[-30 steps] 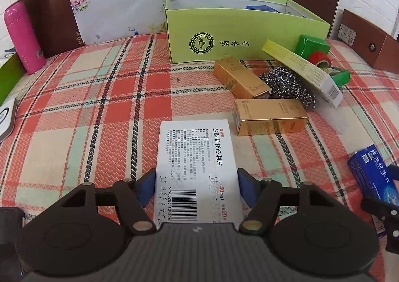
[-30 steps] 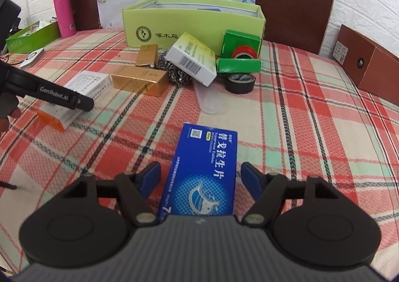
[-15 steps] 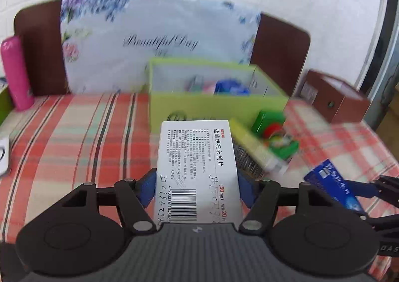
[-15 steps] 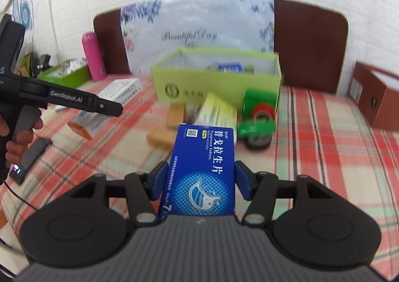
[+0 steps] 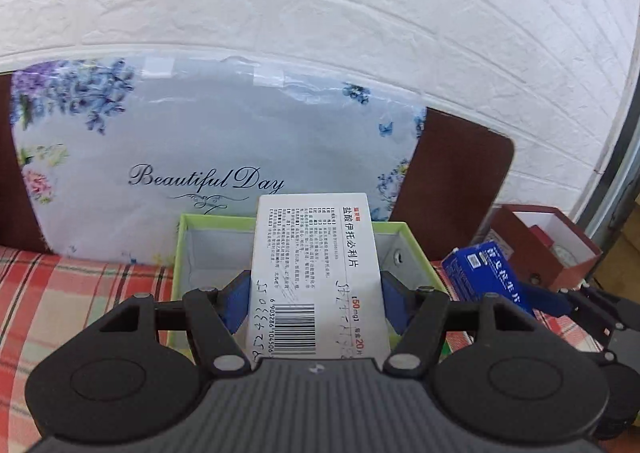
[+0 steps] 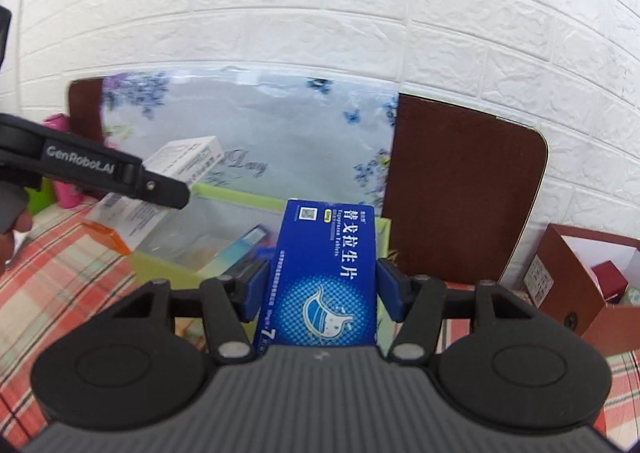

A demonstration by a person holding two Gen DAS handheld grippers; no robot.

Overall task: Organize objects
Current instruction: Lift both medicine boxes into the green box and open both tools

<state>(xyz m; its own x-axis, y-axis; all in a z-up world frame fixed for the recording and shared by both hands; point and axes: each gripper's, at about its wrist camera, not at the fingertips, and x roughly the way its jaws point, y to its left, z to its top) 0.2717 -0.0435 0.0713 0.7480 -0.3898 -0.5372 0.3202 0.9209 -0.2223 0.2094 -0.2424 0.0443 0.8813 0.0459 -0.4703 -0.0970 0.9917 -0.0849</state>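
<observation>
The open green cardboard box (image 6: 236, 199) has a blue-green packet (image 6: 250, 239) inside. The left gripper (image 5: 314, 303) squeezes a white medicine box (image 5: 316, 277); the right gripper (image 6: 320, 289), jaws just closed in, squeezes a blue medicine box (image 6: 324, 273).

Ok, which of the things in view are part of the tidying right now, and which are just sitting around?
In the job:
- white medicine box, clamped in the left gripper
- blue tablet box, clamped in the right gripper
- green storage box

Lying about:
- floral "Beautiful Day" bag
- brown open box
- pink bottle
- plaid tablecloth

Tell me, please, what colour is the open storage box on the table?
The storage box is light green outside, pale grey inside; the left wrist view shows it best.
</observation>
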